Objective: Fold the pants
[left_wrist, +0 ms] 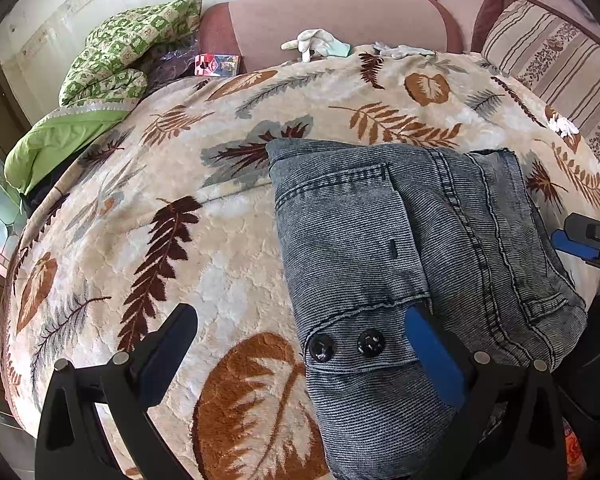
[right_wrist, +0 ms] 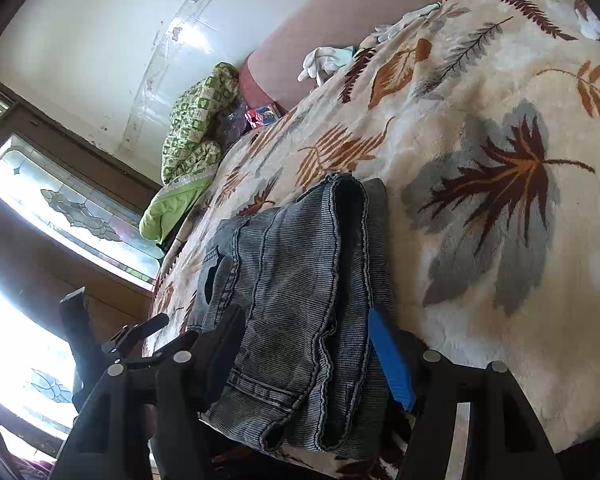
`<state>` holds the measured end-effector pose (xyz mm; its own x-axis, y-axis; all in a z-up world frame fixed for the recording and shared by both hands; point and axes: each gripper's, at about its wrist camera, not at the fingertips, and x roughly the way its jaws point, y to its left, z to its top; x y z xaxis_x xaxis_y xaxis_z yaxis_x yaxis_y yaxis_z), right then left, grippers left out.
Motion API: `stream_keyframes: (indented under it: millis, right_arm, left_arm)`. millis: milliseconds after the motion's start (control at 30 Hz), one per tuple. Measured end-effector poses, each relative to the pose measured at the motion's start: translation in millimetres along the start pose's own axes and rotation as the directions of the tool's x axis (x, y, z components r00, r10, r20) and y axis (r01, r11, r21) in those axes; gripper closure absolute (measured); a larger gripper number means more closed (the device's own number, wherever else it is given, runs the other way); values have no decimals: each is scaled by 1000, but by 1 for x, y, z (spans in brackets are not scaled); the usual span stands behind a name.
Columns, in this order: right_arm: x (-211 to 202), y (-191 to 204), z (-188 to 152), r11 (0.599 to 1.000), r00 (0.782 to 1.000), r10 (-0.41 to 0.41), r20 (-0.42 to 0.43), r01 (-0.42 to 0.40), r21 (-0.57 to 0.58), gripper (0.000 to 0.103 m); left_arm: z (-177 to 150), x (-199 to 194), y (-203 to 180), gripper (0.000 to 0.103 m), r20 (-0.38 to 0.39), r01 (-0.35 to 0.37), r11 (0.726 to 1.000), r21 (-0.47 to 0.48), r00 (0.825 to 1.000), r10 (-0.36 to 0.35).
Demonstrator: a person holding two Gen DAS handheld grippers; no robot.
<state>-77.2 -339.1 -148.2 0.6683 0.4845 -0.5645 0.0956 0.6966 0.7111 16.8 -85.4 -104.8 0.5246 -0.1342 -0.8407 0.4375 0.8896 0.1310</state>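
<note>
The folded pants [left_wrist: 412, 256] lie on the leaf-patterned blanket [left_wrist: 172, 208]. The left gripper [left_wrist: 300, 334] is spread wide, gripping nothing. The right gripper [right_wrist: 304, 332] straddles the bundle's edge, apparently released.

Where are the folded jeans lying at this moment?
The folded jeans lie on the leaf-patterned blanket, right of centre in the left wrist view, near its front edge. In the right wrist view they sit low at centre, between the fingers of the right gripper.
</note>
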Motion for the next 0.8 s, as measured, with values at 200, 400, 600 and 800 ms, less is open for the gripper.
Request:
stream_keyframes:
  millis: [200,400,600,800]
  right_arm:
    - [5,7,-2,998,998,-54,-6,54,-43,35]
    - [5,2,-1,999,999,-51,-6,51,-17,35]
    - [6,4,-2,997,998,-67,-10,66,-41,35]
    - [6,4,-2,997,998,-60,-11,59,-40,35]
  left_arm:
    - [-3,6,1,0,-9,3,1000,-4,1000,-3]
    - [-6,10,4,0,-13,11,1000,-23,1000,-11]
    - [-8,10,5,0,-12,4,1000,-27,1000,-5]
    - [-7,9,2,0,-15,-15,1000,-19,1000,15]
